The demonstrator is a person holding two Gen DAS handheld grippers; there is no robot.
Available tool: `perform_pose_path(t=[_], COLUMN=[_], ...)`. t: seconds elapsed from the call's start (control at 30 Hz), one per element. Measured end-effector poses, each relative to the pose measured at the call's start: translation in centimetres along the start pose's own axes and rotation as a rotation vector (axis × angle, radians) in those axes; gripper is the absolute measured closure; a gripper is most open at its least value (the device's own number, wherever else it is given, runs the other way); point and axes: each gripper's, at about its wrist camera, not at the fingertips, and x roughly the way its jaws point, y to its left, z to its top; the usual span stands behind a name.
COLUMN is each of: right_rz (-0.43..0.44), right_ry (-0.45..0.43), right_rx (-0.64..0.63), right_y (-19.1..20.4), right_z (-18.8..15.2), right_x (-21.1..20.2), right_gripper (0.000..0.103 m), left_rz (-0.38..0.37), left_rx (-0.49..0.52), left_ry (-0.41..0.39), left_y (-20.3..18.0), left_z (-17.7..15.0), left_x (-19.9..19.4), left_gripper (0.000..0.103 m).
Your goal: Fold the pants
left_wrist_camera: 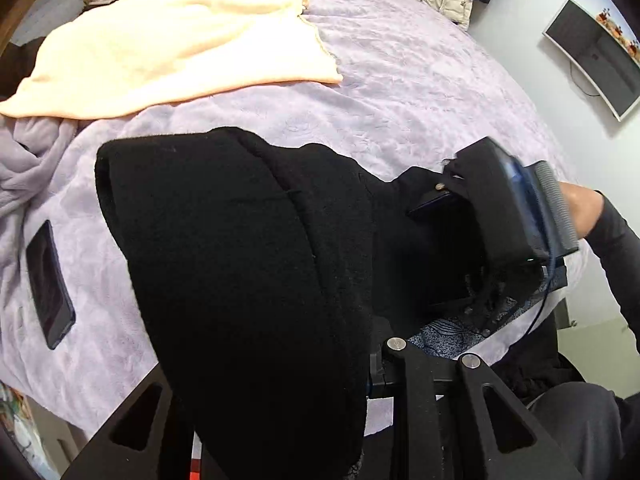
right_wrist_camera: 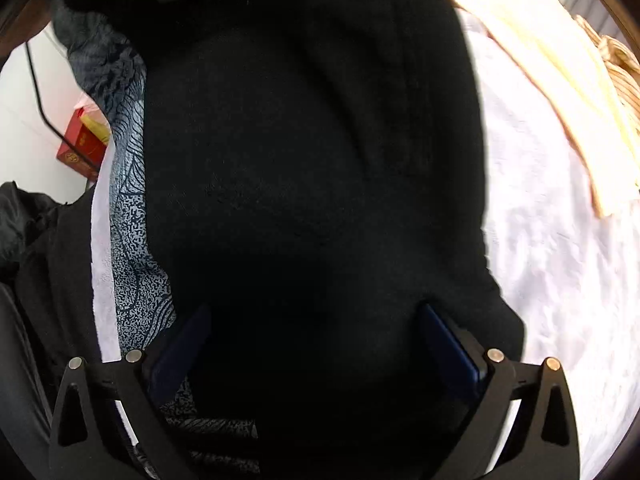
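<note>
No legible writing showed anywhere; the red box [right_wrist_camera: 82,146] on the floor bore only an unreadable gold emblem. Your left hand-held gripper [left_wrist_camera: 360,364] pointed steeply down, its fingers closed on the black pants [left_wrist_camera: 240,248], whose cloth buried the fingertips. The pants draped from it onto the lavender bed [left_wrist_camera: 400,100], near the peach cloth [left_wrist_camera: 168,48]. Your right hand-held gripper [right_wrist_camera: 316,360] stood wide open over the dark fabric, its pads clear of it. A phone [left_wrist_camera: 50,284] lay at the left.
</note>
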Motion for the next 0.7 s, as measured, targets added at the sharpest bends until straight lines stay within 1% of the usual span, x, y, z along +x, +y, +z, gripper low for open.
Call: perform_pose_path(t=[0.07, 0.13, 0.2, 0.3, 0.33, 0.37, 0.43, 0.5, 0.6, 0.7], right_rz=[-0.039, -0.051, -0.085, -0.145, -0.158, -0.168, -0.181, -0.187, -0.174, -0.169], right_ry=[-0.043, -0.122, -0.180, -0.227, -0.233, -0.234, -0.233, -0.231, -0.243, -0.271], right_rx=[0.011, 0.027, 0.065, 0.141, 0.169, 0.198, 0.247, 0.289, 0.350, 0.404], right_y=[0.1, 0.3, 0.4, 0.4, 0.3, 0.1, 0.2, 0.5, 0.4, 0.4], right_z=[-0.9, -3.0, -5.6, -10.0, -12.5, -13.3, -16.0, -18.8, -22.3, -24.6], right_x=[-2.4, -5.9, -8.9, -12.1, -12.9, -13.2, -13.3, -13.0, -12.6, -12.7], right_gripper=[0.000, 0.000, 0.000, 0.000, 0.000, 0.000, 0.000, 0.000, 0.000, 0.000], left_rz=[-0.006, -0.012, -0.015, -0.017, -0.021, -0.025, -0.036, -0.043, -0.080, -0.119], left_rx=[-0.016, -0.014, 0.004, 0.067, 0.084, 0.104, 0.137, 0.180, 0.237, 0.274], left_ry=[-0.002, -0.010, -0.012, -0.018, -0.018, -0.017, -0.004, 0.014, 0.044, 0.094], left_y=[0.2, -0.9, -2.6, -5.8, -6.8, -8.1, -11.0, -14.3, -19.5, -24.9], left_z=[-0.5, -0.2, 0.6, 0.8, 1.2, 1.5, 2.2, 3.3, 5.1, 7.4], left_x=[-1.1, -2.0, -3.0, -4.2, -4.2, -4.5, -4.7, -4.0, -2.2, 1.4], left_gripper=[0.075, 0.075, 0.075, 0.075, 0.075, 0.076, 0.076, 0.076, 0.076, 0.076])
